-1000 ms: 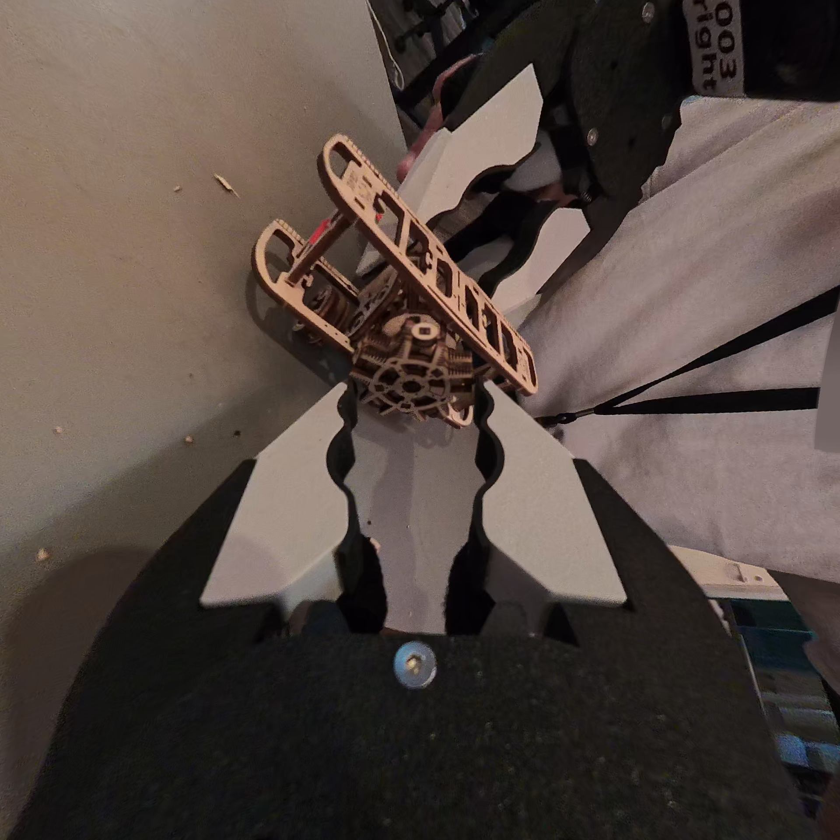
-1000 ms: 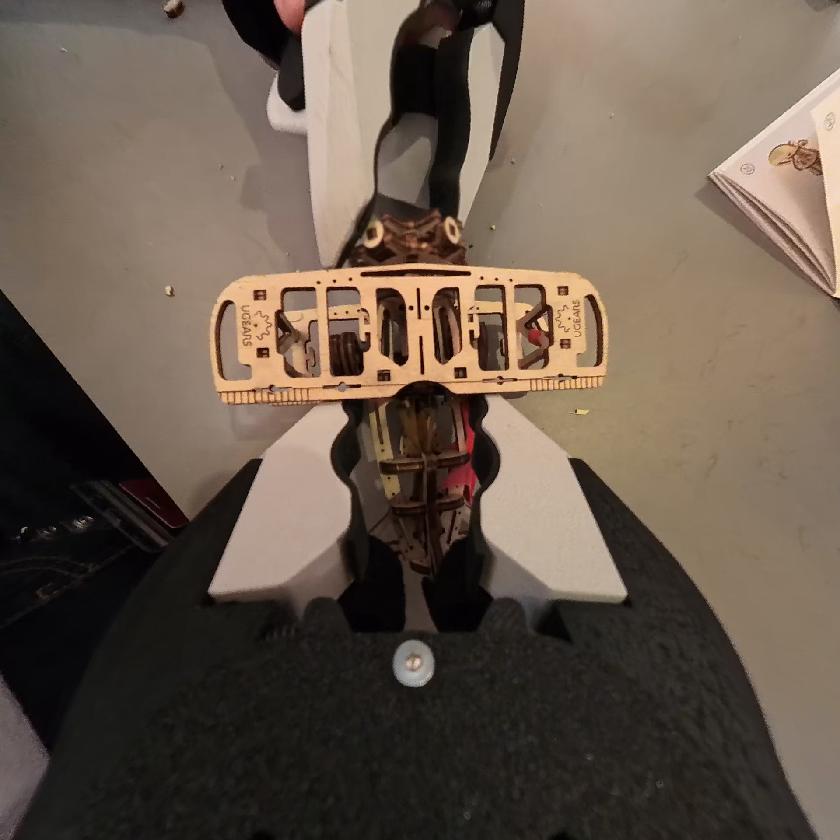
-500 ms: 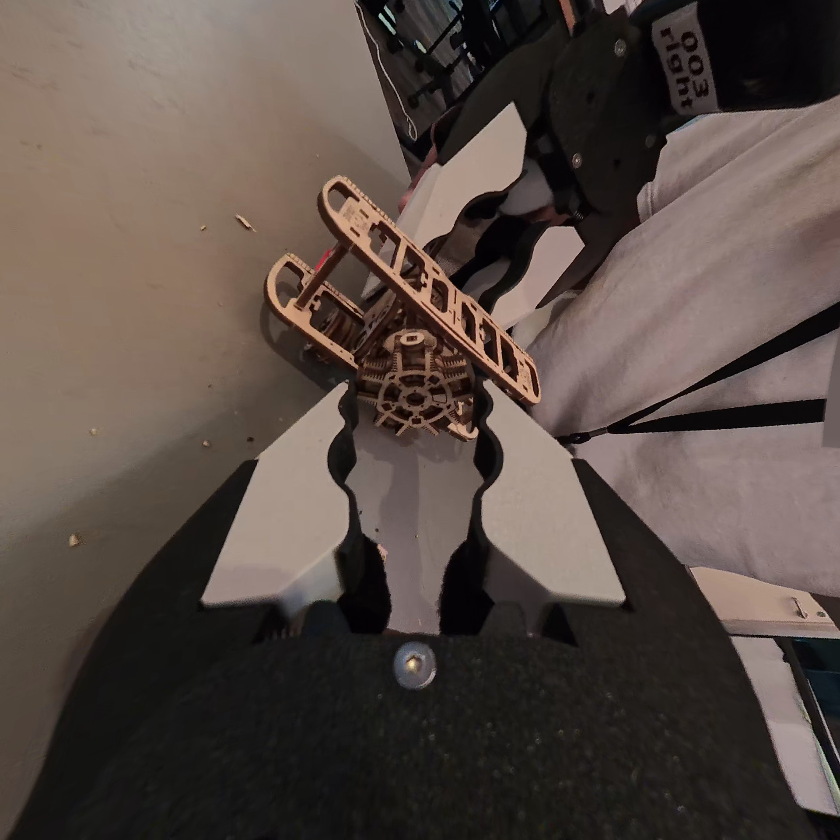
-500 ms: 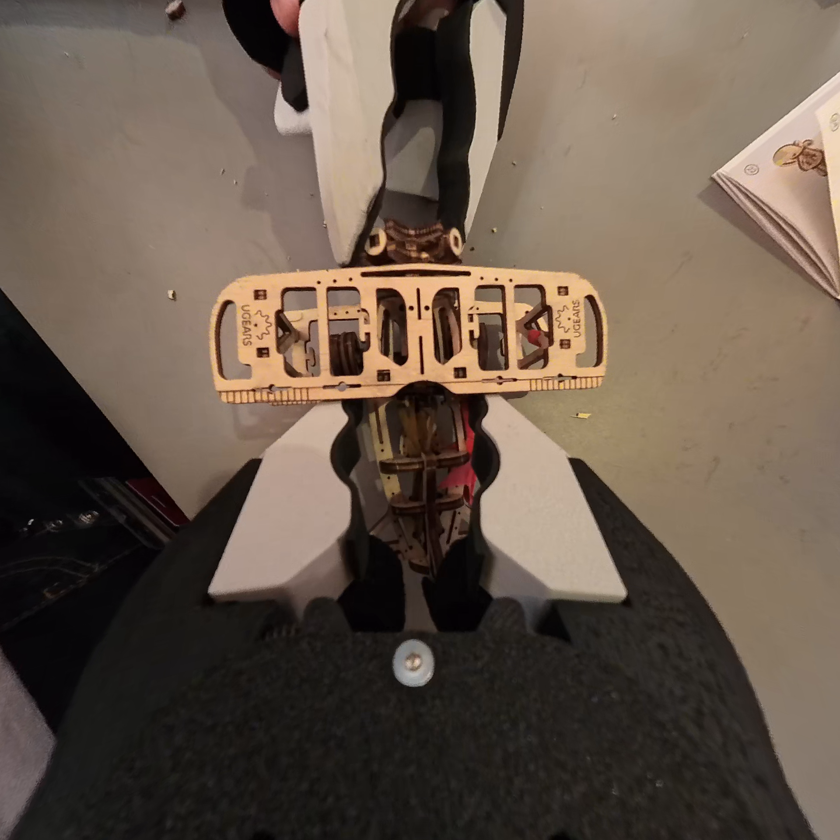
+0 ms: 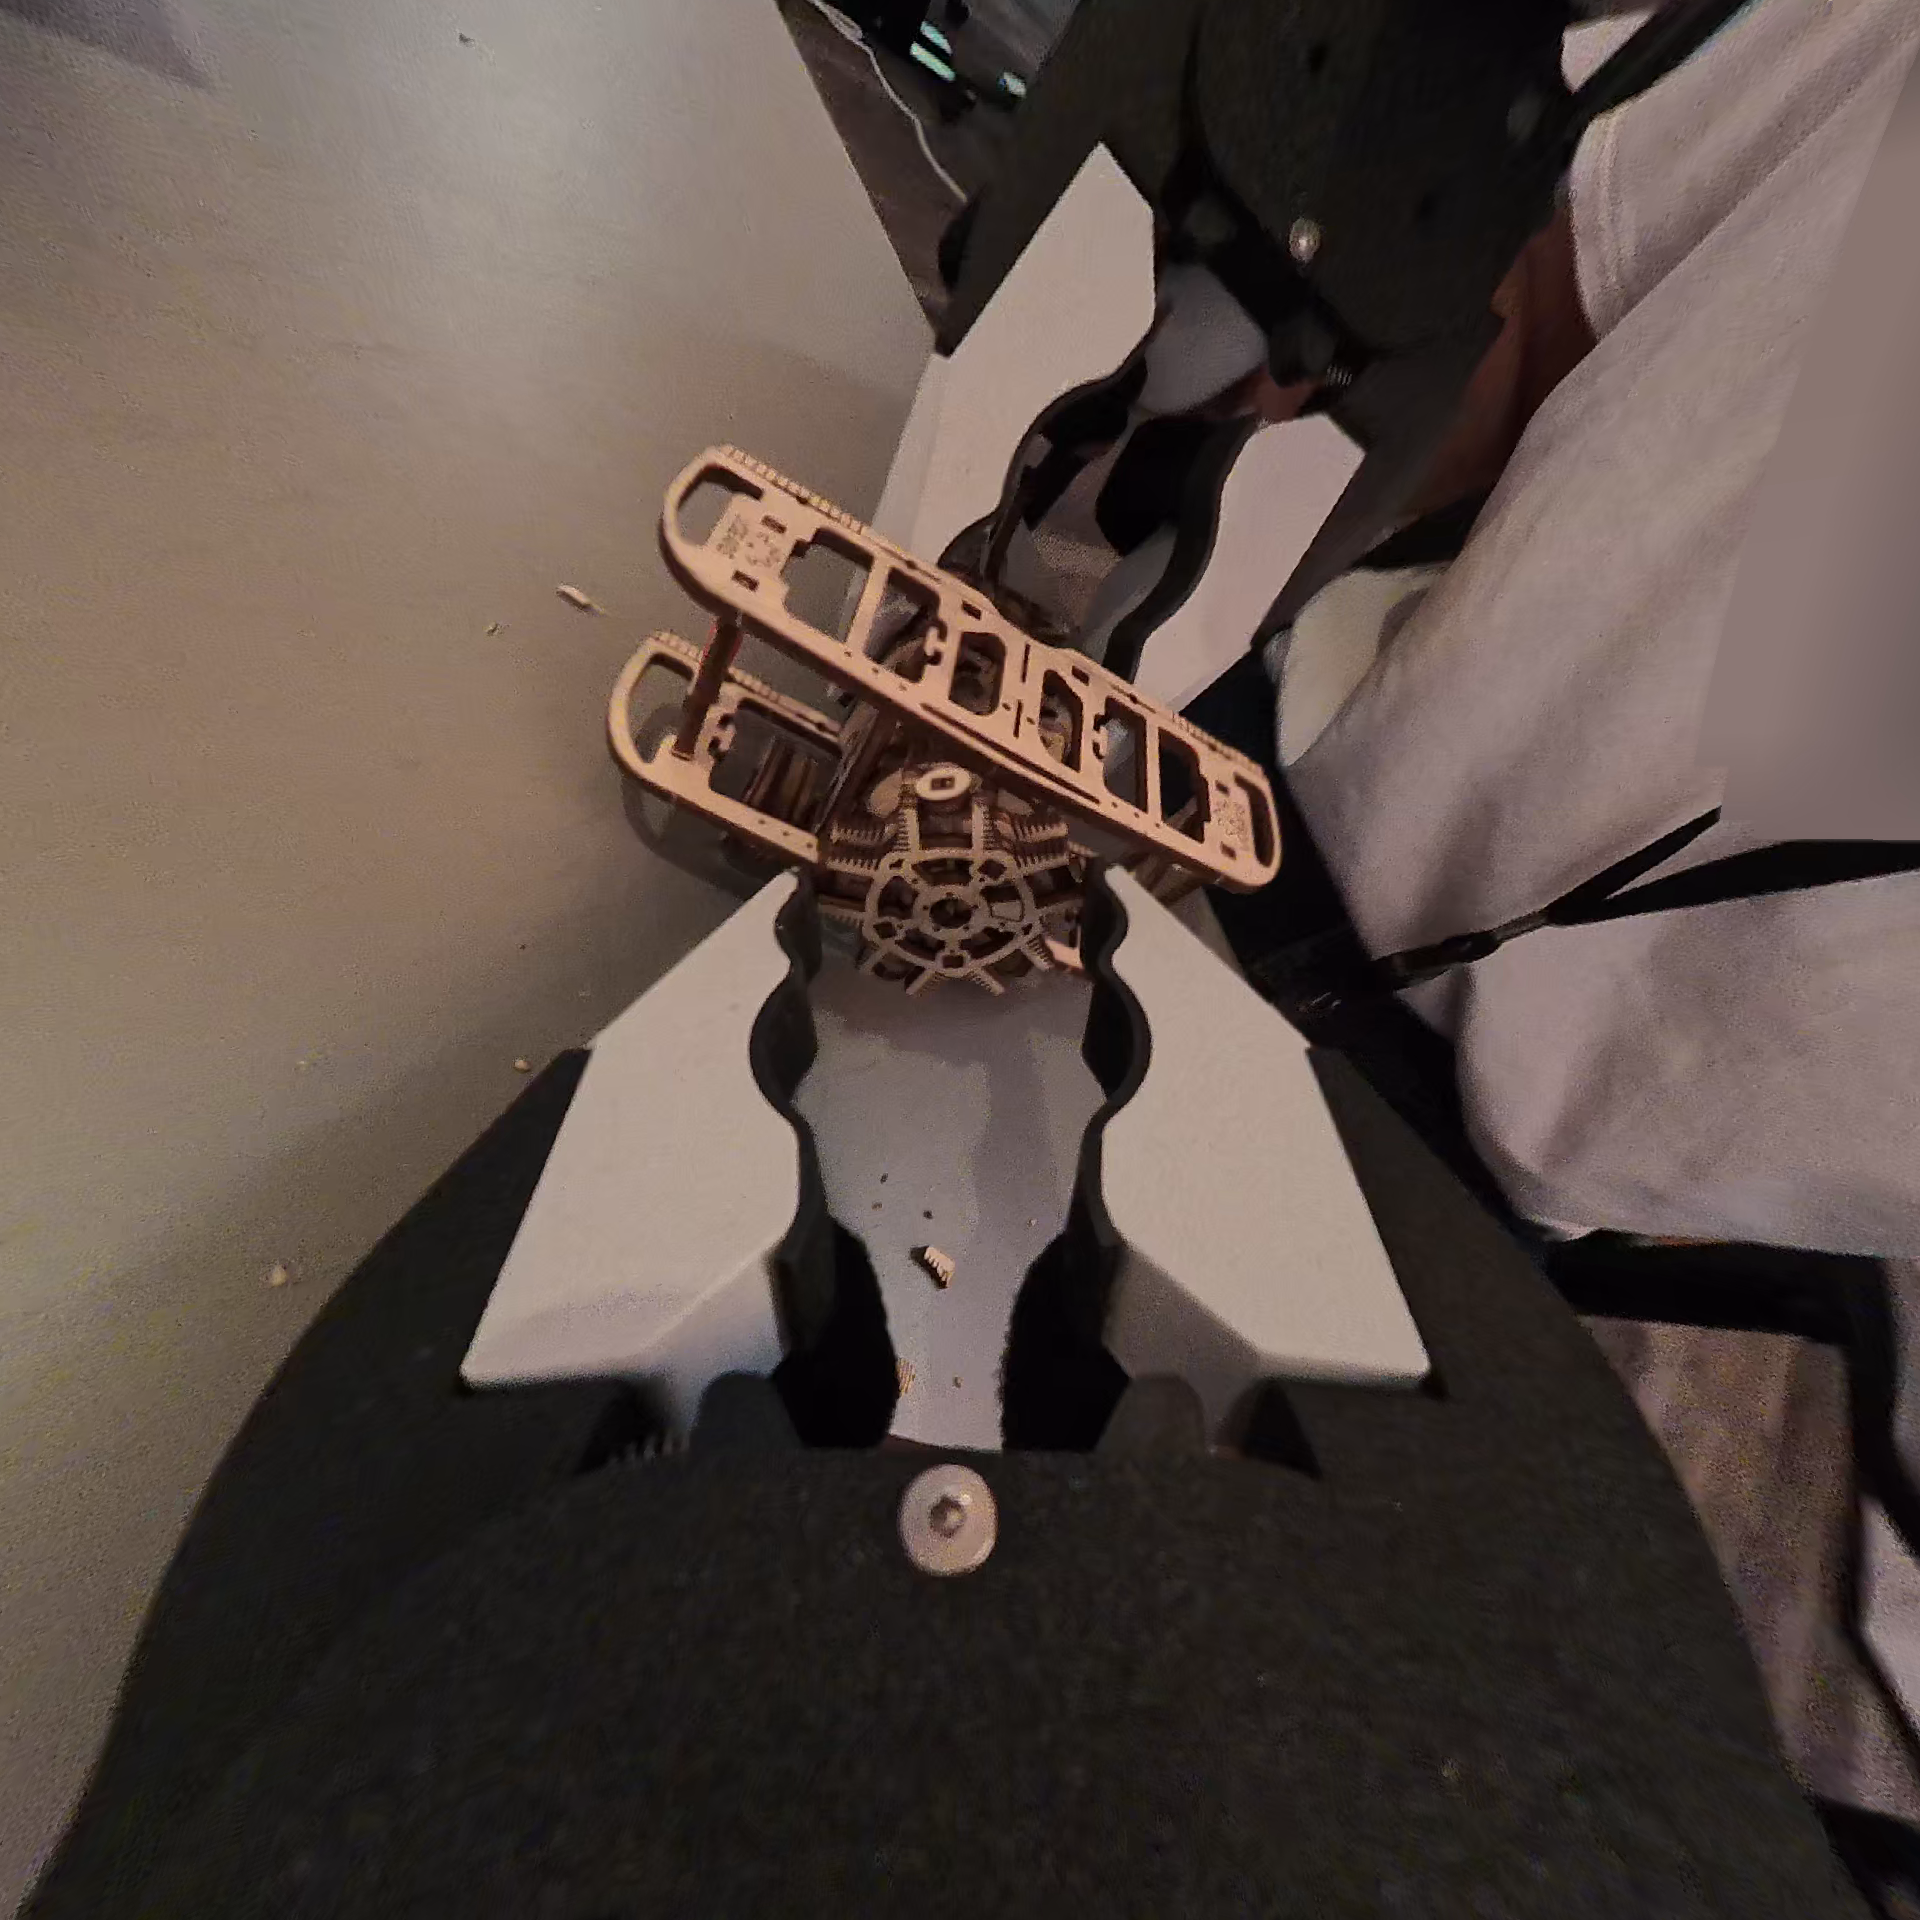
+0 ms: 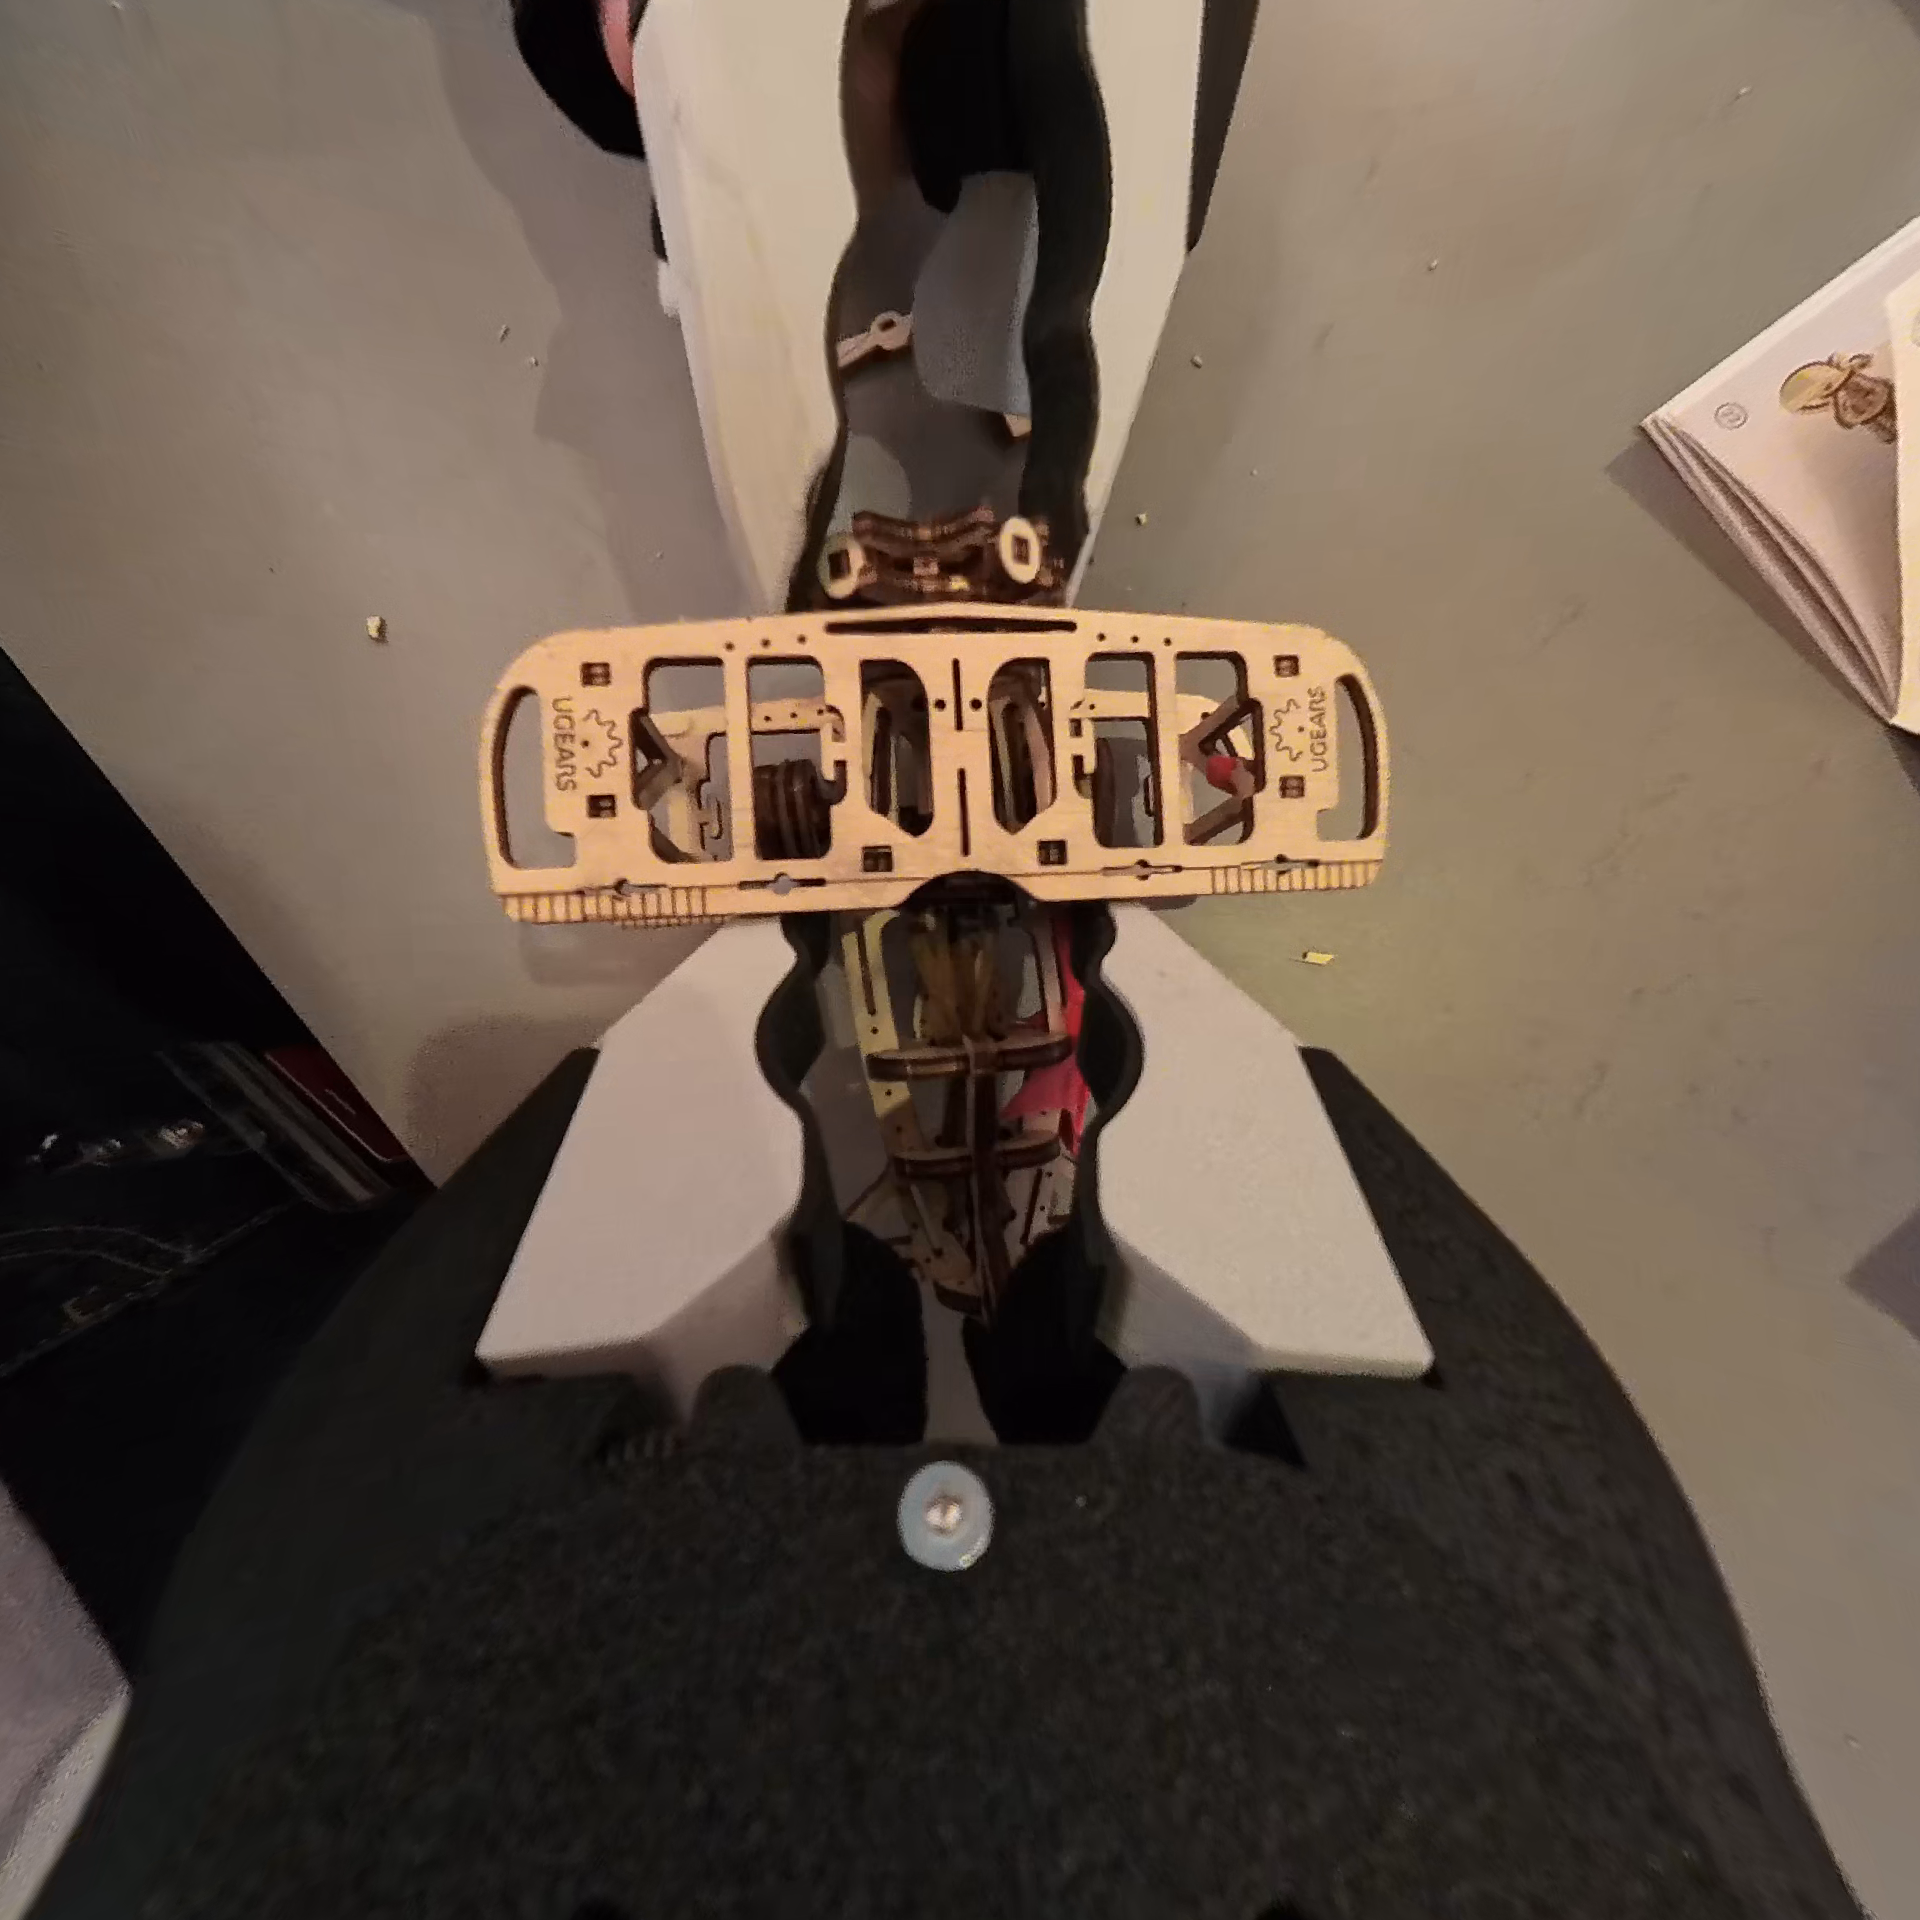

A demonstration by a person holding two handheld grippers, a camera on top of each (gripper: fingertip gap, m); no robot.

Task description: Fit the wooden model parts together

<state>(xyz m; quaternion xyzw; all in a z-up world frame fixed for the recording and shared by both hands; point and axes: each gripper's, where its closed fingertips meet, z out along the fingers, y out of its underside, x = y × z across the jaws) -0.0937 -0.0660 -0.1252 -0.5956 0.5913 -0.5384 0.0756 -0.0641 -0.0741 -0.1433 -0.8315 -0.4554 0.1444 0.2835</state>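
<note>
A: Where is the wooden model (image 6: 935, 769) sitting?

B: Off the counter (image 5: 312, 520), held between the two tools. It's a small biplane. The right gripper (image 6: 943, 935) is clamped on the fuselage, which runs straight back between its fingers (image 6: 686, 1122). The upper wing (image 5: 966, 686) lies crosswise just past the fingertips.

A: And the left gripper (image 5: 940, 914)?

B: At the nose end. Its fingers (image 5: 665, 1122) flank the round engine face (image 5: 951, 914), tips level with it on either side. Contact is not clear, so I can't tell whether it's gripping or merely bracketing.

A: The relation that matters?

B: The fuselage's long axis runs from one gripper to the other, nose toward the left, tail in the right. The left sits nearer the engine. My guess is that any press or fit comes along that axis, with the right bracing.

A: Counts?

B: One model. Two wings, upper and lower wing (image 5: 717, 769), joined by struts. Two grippers. One open booklet (image 6: 1797, 499) at the counter's right edge in the right wrist view. One small wooden piece (image 5: 935, 1262) lies loose in the left gripper's throat, and another small piece (image 6: 878, 341) shows there in the right wrist view. Whether they are the same, I can't say. Several wood crumbs are scattered about the counter.

A: Risk?

B: Thin laser-cut ply. I'd judge a skewed push could snap a strut.
</note>
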